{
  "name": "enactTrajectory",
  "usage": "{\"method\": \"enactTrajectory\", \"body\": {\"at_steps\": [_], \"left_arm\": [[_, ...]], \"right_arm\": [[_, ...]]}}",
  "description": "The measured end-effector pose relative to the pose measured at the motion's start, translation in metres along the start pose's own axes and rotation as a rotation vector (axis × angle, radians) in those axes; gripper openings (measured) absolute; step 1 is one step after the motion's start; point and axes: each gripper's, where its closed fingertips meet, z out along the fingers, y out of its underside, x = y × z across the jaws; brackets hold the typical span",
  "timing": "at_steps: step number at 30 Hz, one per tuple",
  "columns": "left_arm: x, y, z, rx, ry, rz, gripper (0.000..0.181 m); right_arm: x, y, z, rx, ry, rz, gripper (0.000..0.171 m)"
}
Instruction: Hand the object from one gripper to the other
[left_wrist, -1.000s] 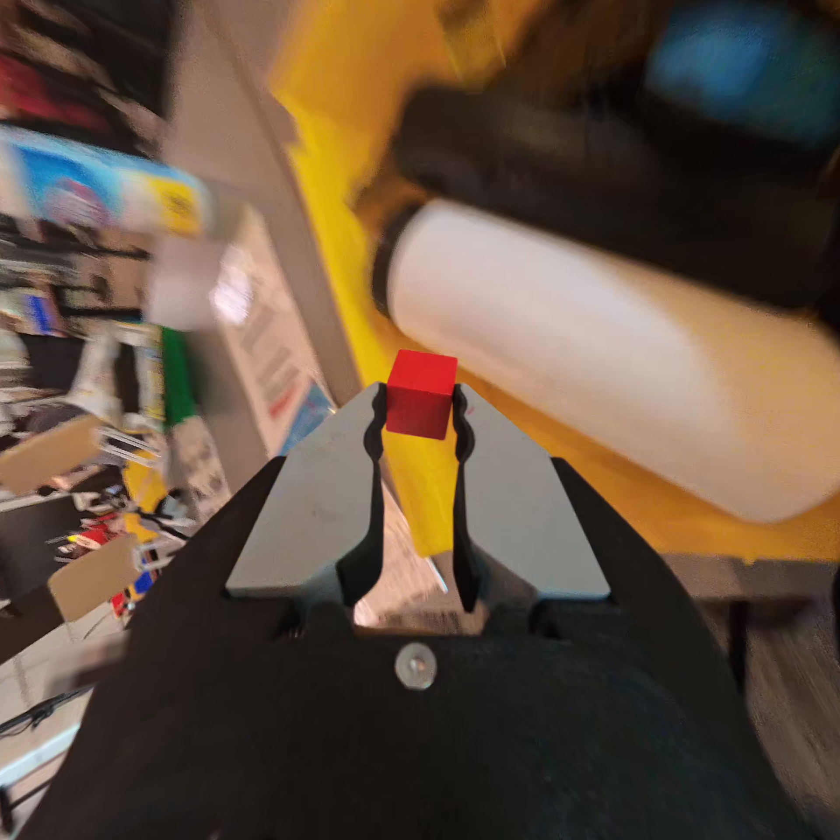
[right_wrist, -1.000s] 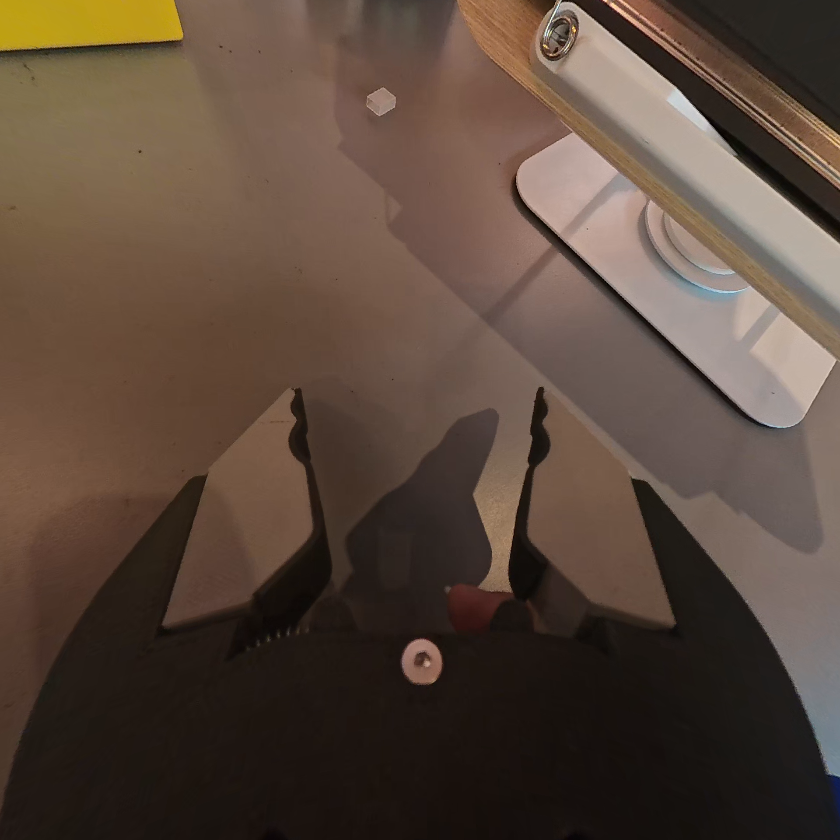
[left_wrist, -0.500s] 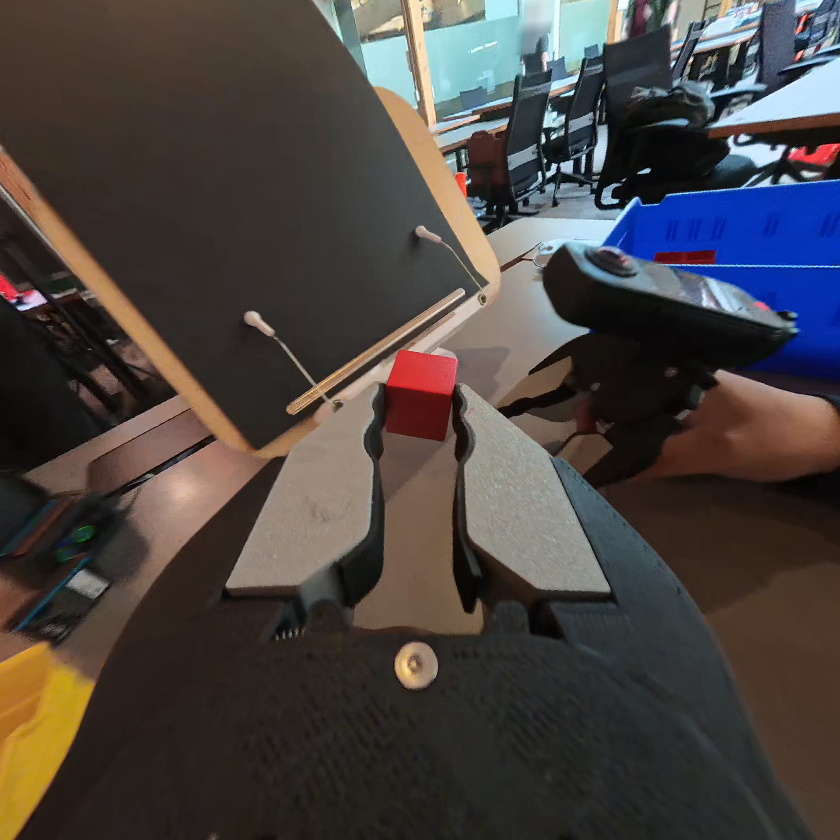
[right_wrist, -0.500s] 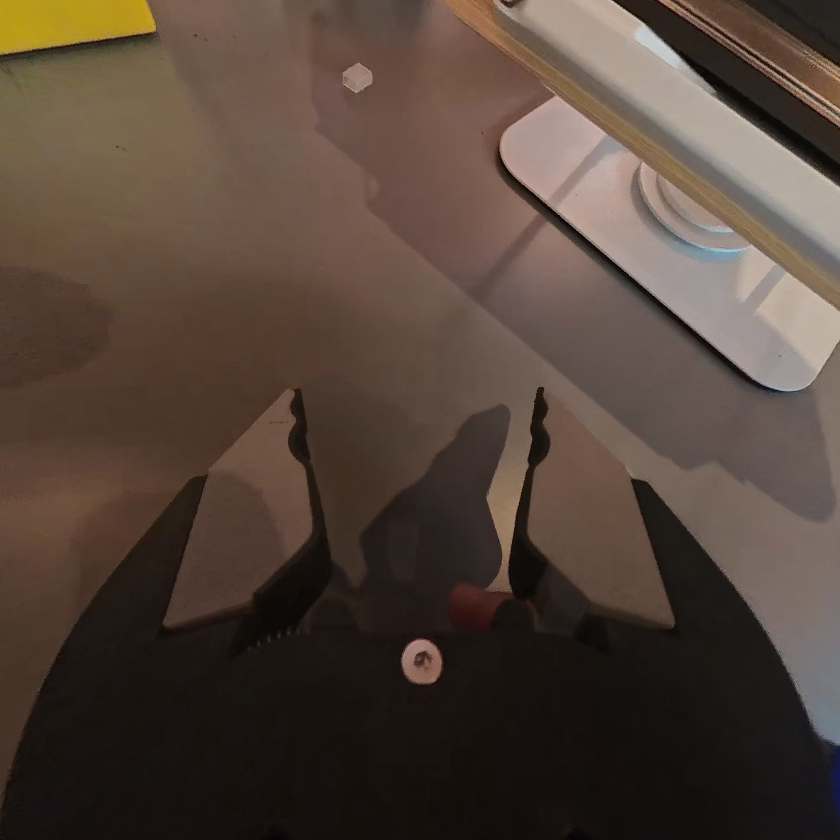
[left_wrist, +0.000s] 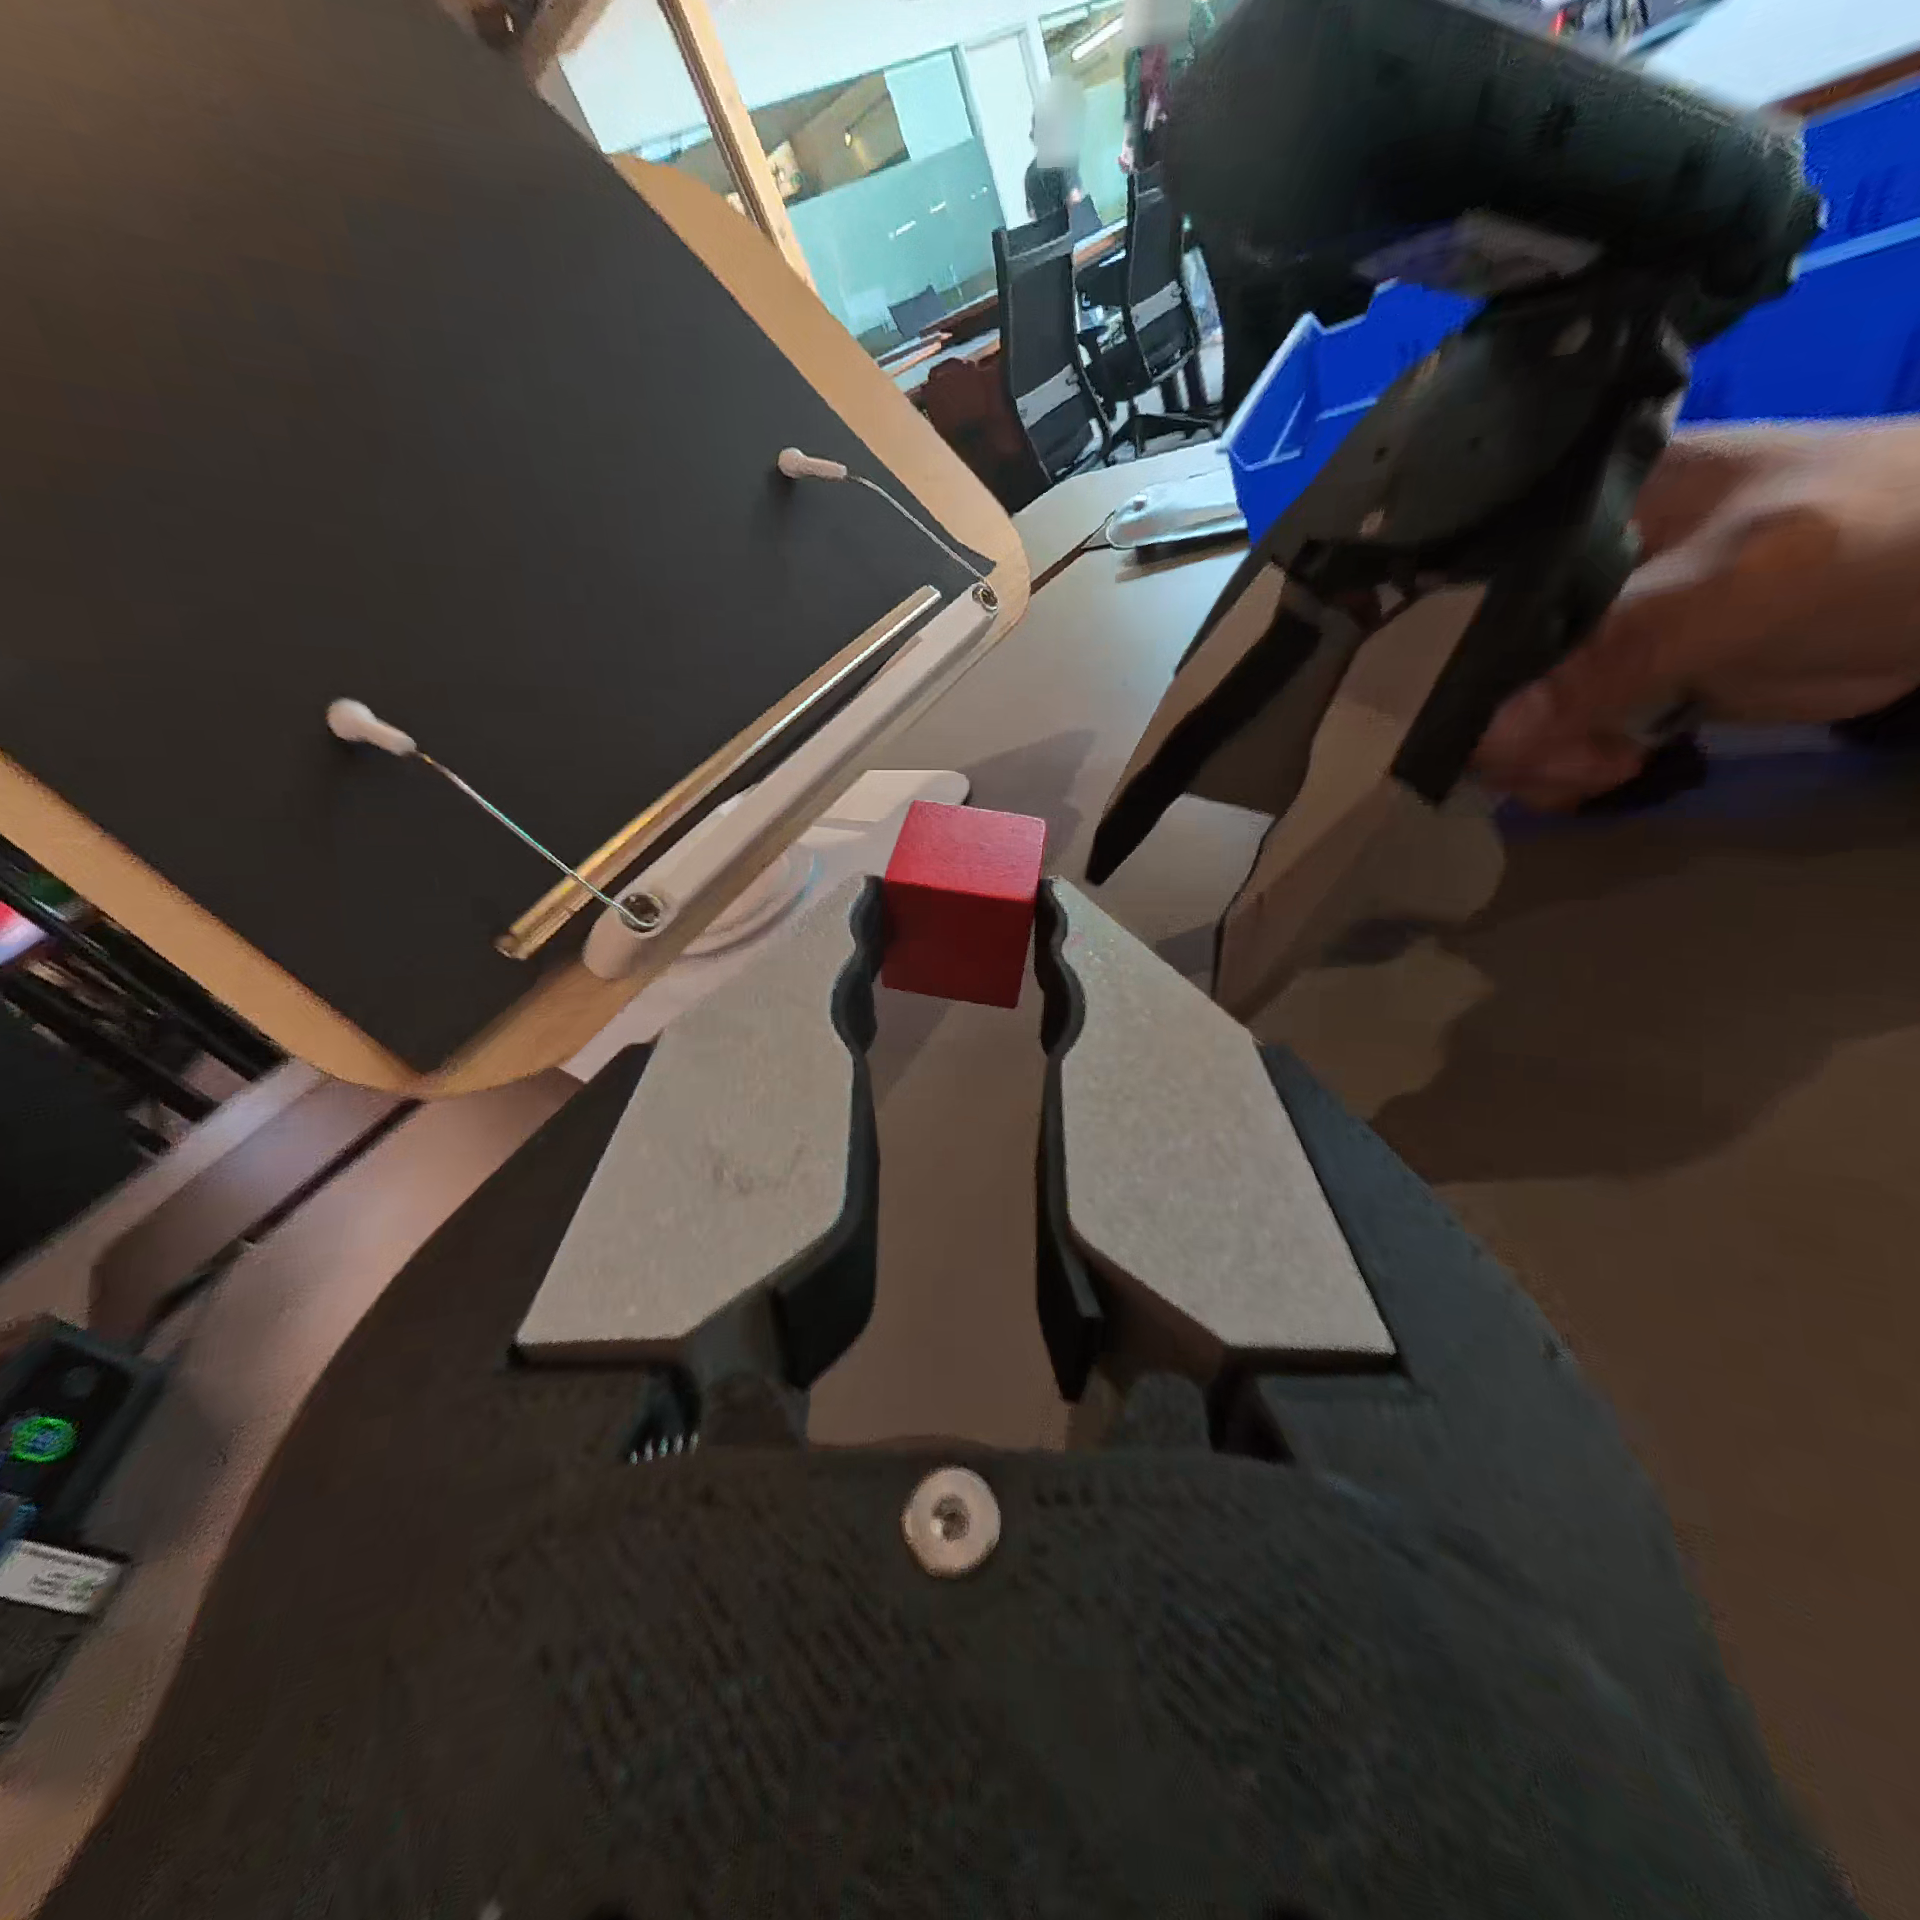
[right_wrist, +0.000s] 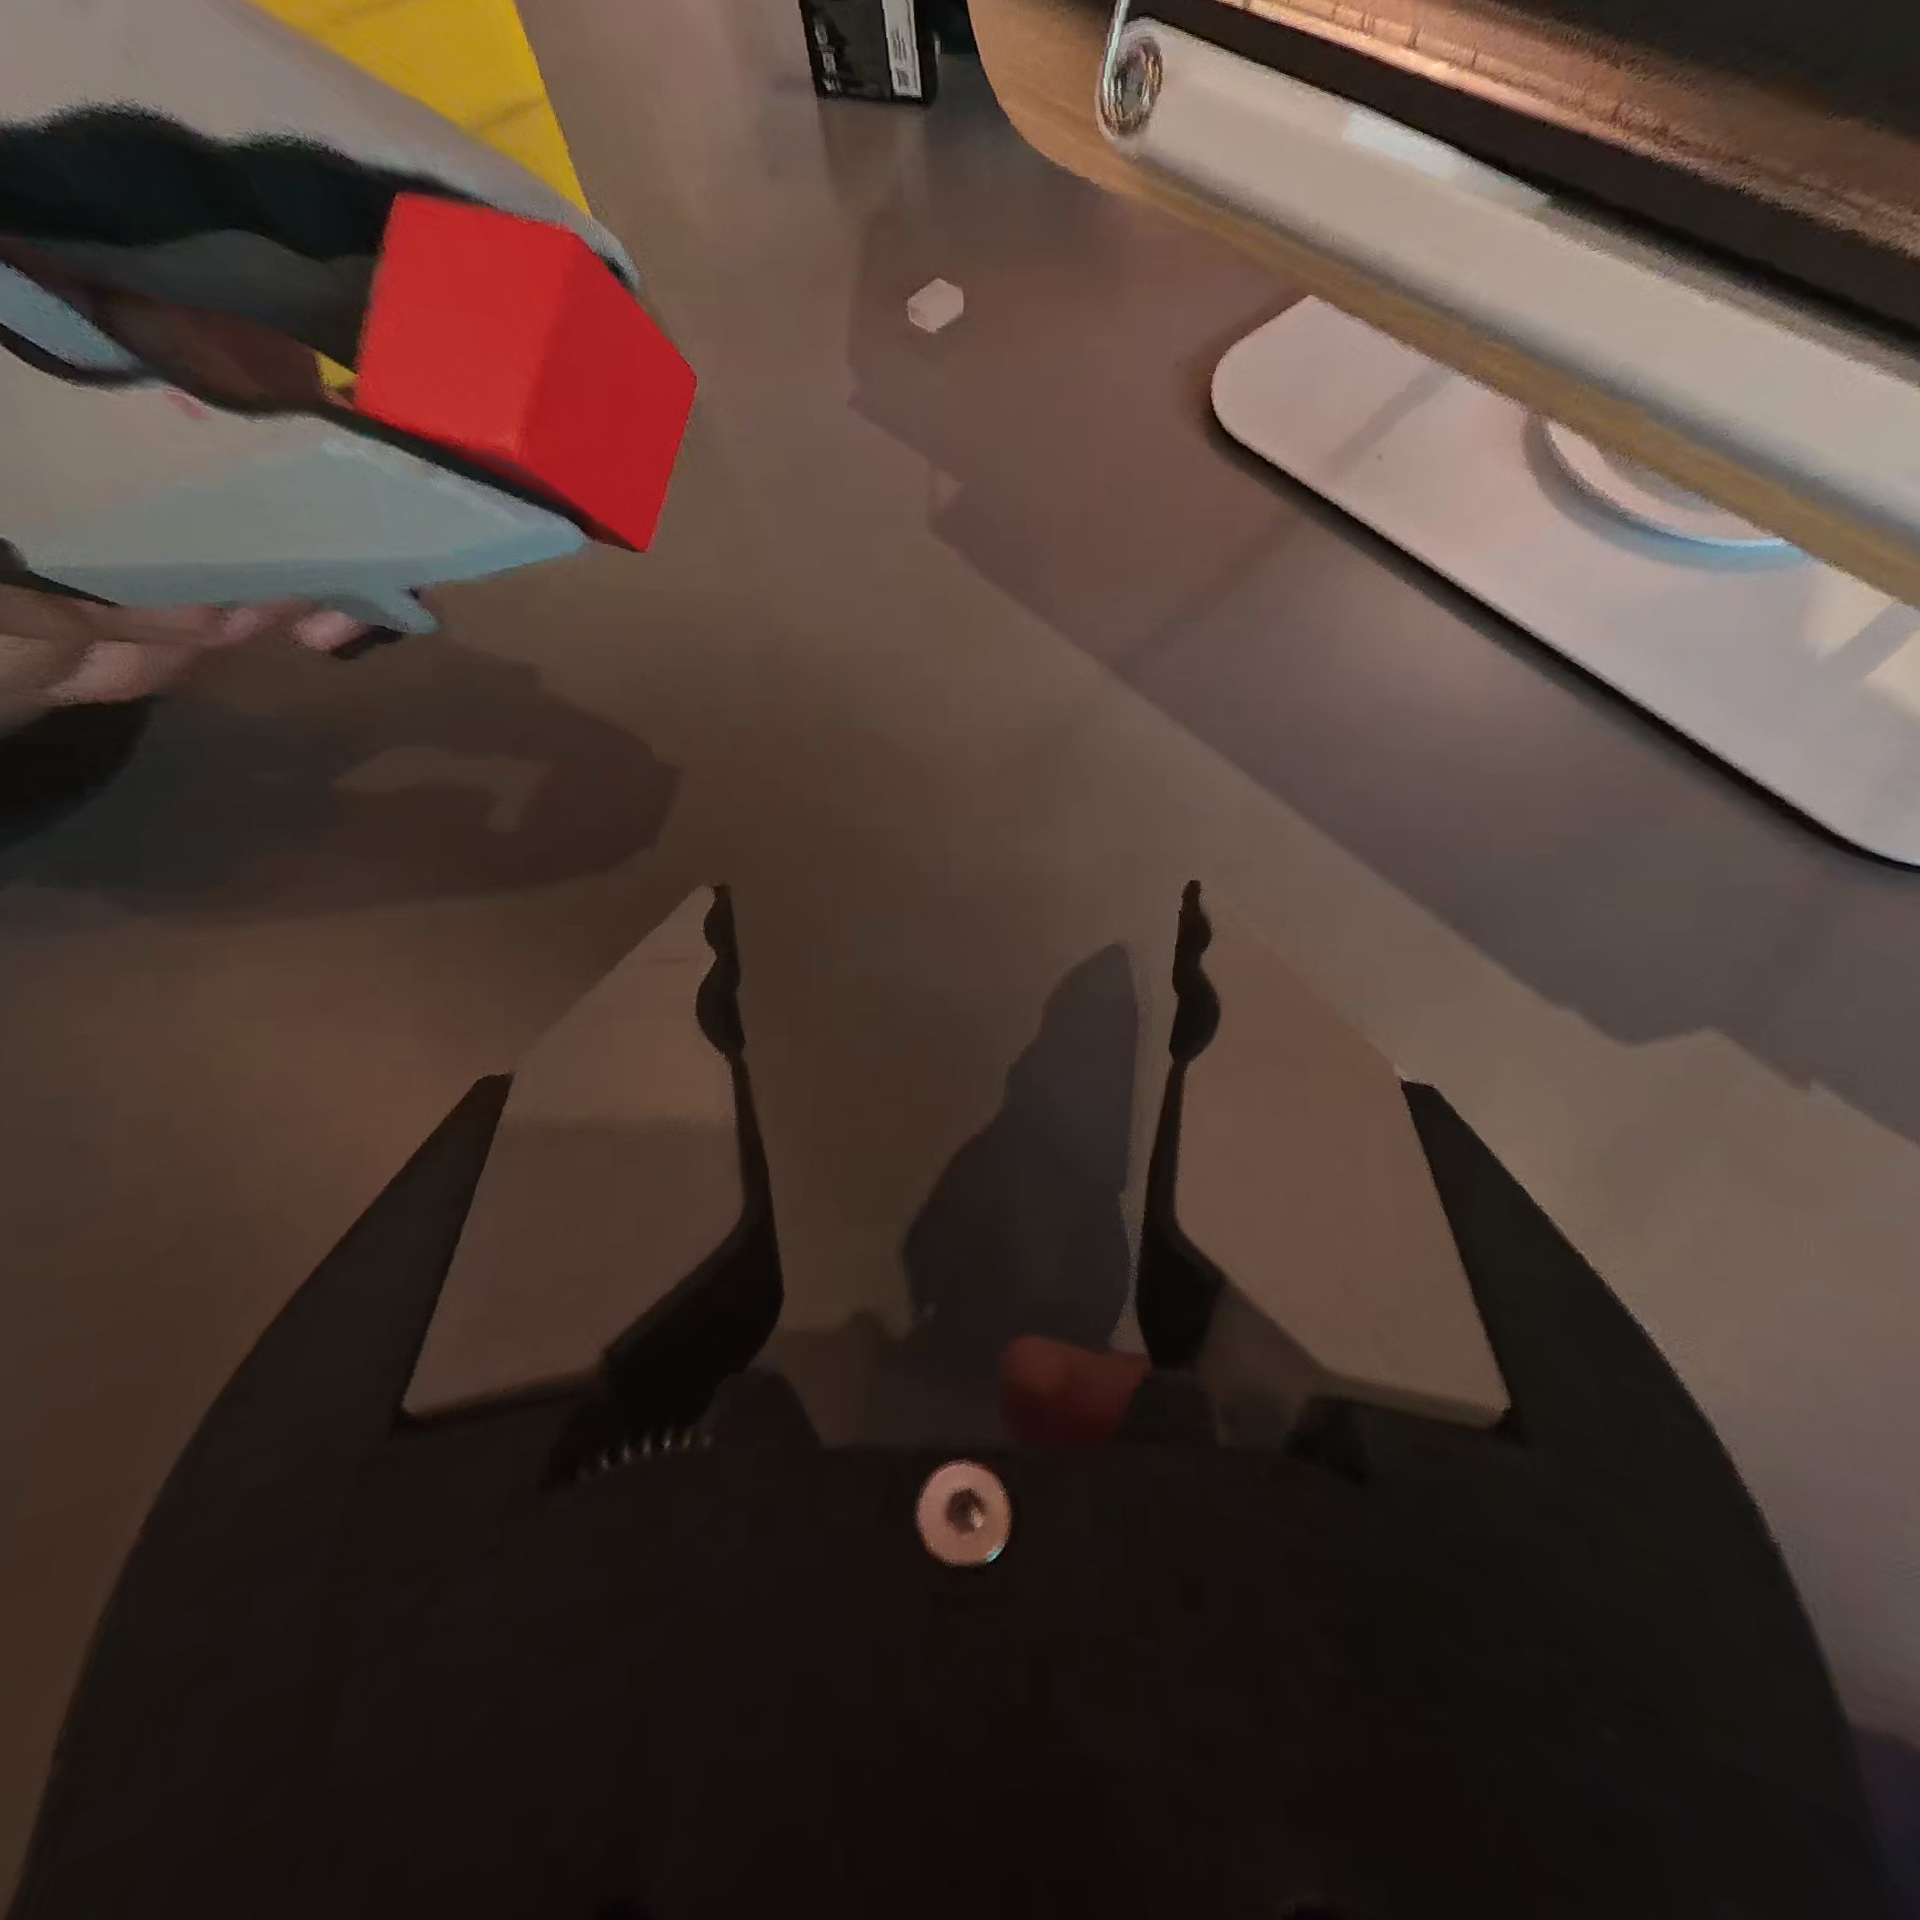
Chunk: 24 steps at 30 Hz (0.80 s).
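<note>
My left gripper (left_wrist: 961, 894) is shut on a red cube (left_wrist: 964, 902), held at its fingertips above the table. In the right wrist view the same cube (right_wrist: 520, 364) shows at the upper left, pinched between the left gripper's grey fingers (right_wrist: 312, 520). My right gripper (right_wrist: 951, 904) is open and empty, pointing down at the grey table. In the left wrist view the right gripper (left_wrist: 1174, 894) hangs open just to the right of the cube, held by a hand (left_wrist: 1714, 644). The cube is not between its fingers.
A tilted black board with a wooden rim (left_wrist: 416, 468) on a white stand (right_wrist: 1558, 582) is close on the left wrist view's left. A blue bin (left_wrist: 1351, 405) stands behind. A small clear cube (right_wrist: 935, 307) and a yellow sheet (right_wrist: 447, 73) lie on the table (right_wrist: 935, 675).
The left gripper has swung round with the cube and come close to the right gripper. The right gripper has lifted and tilted, and the cube has entered its view at upper left.
</note>
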Motion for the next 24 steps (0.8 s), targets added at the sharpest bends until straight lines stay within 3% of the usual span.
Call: {"method": "enactTrajectory", "body": {"at_steps": [3,7,10,15,21,24], "left_arm": [[-0.001,0.009,0.002,-0.012,-0.015,0.126,0.027],[0.012,0.013,0.004,-0.011,0.048,0.111,0.027],[0.021,0.011,0.004,-0.01,0.063,0.189,0.027],[0.029,0.007,0.003,0.003,0.053,0.298,0.027],[0.019,0.011,0.004,-0.005,0.015,0.245,0.027],[0.014,0.018,0.005,-0.035,-0.018,0.239,0.027]], "right_arm": [[-0.014,-0.015,-0.01,0.083,-0.094,0.026,0.071],[-0.041,-0.038,-0.026,0.22,-0.302,0.091,0.057],[-0.052,-0.042,-0.032,0.255,-0.4,0.122,0.056],[-0.048,-0.046,-0.034,0.276,-0.33,0.072,0.054],[-0.021,-0.037,-0.019,0.308,-0.144,0.04,0.056],[-0.014,-0.036,-0.017,0.31,-0.108,0.054,0.065]]}}
